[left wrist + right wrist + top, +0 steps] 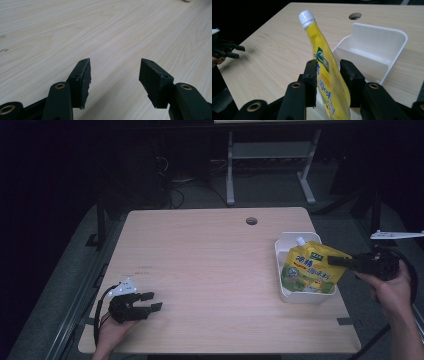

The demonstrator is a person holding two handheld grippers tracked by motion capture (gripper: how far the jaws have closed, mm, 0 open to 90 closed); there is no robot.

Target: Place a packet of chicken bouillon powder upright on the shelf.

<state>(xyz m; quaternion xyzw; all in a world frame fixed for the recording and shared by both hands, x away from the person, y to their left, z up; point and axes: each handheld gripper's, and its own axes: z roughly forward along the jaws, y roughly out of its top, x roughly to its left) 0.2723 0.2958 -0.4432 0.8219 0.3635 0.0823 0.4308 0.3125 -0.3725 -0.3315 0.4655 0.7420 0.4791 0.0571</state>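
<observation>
One yellow spouted pouch (325, 75) with a white cap stands upright in the single white bin (287, 292) near the worktop's (210, 270) right edge. The right claw (328, 77) straddles it, jaws parted, pads seemingly off the pouch. The left claw (150, 301) rests spread and empty near the front-left corner, with bare wood between them.
</observation>
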